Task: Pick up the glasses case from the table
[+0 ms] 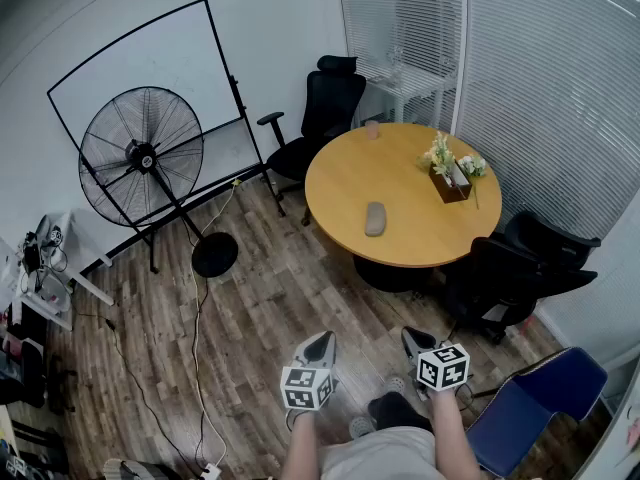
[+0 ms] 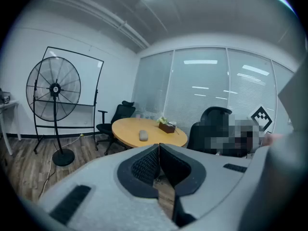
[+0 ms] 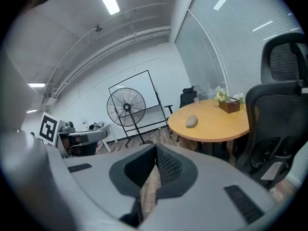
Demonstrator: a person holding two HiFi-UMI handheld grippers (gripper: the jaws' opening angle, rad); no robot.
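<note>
Where the chair (image 3: 284,105) stands, table (image 3: 216,126) is cut off

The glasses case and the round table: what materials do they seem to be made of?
The grey oval glasses case looks like matte fabric or a felt-covered shell: dull, no glints; too small to be sure. The round light-brown table looks like smooth wood or wood-look laminate: even warm tone, flat top.
</note>
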